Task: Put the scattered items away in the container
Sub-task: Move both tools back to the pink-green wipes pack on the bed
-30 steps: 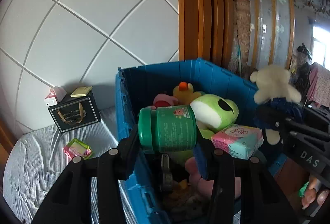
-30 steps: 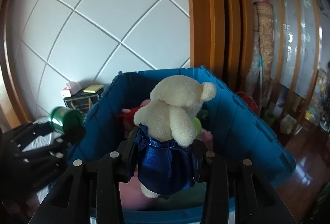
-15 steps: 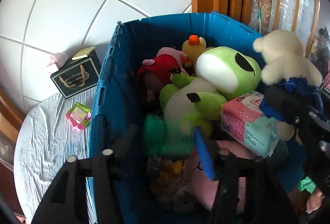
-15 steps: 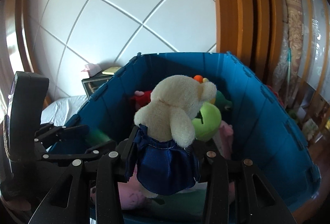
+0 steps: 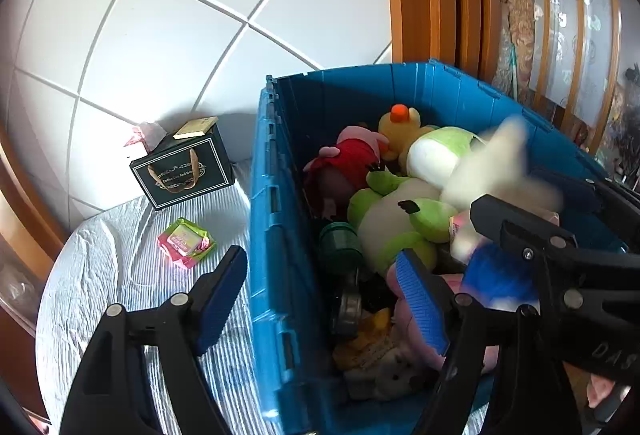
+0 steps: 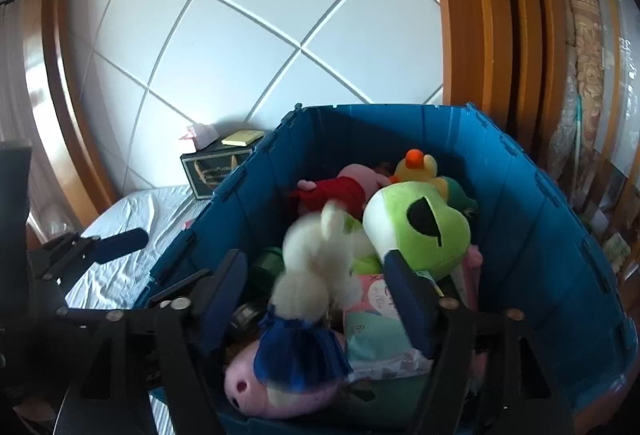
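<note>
Two grippers, left and right, released | blue crate on striped sheet | white-panelled wall

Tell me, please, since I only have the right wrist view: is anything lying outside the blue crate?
Observer: Yes. The left wrist view shows a small pink and green packet on the striped sheet beside the blue crate.
Operator: Thank you. Is the left gripper free to fetch it?
Observer: It is. The left gripper has its fingers wide apart, with nothing held between them.
Operator: And where does the green jar lie?
Observer: The green jar sits inside the crate, by the wall nearest the sheet, next to the green frog plush.
</note>
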Demonstrator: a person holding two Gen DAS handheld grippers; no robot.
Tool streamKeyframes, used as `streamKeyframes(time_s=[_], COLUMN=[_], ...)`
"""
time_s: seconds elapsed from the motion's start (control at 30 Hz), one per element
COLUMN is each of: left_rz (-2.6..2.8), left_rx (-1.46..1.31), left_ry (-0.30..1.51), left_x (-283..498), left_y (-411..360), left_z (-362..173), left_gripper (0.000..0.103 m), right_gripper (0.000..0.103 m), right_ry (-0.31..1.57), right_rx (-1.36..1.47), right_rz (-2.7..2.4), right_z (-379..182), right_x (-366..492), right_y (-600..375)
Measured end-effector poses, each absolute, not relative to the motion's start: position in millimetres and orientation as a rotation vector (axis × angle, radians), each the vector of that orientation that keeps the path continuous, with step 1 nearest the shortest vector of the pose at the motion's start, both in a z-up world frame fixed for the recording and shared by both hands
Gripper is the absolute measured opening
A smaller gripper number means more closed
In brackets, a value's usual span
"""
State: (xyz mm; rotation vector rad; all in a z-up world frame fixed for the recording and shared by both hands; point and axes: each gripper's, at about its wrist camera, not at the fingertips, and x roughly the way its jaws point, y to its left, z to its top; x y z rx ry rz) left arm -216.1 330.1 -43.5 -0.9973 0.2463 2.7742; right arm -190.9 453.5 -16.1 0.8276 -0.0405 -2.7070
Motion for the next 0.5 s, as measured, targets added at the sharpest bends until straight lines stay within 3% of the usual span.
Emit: streamKeyframes(time_s=[0.03,0.27,0.5], left_rz=[2.778,2.839,2.980], left_rx=[-0.993,-0.957,-0.969], left_ry=[0.238,0.152,0.054], left_x=[-214,-199,-207], left_y=[326,282,182], left_z=[-42,-33,-31], left_gripper=[0.077,0.077,0.077], right_gripper=[0.084,0.084,0.087], right_ry=[-0.048,-0.070,-0.029], right_rx=[0.818,0.758,0.674], right_rz=[-2.711,-2.710,-2.622], right_z=[-15,-5,6], right_x=[-190,-179,-170], right_y=[453,435,363])
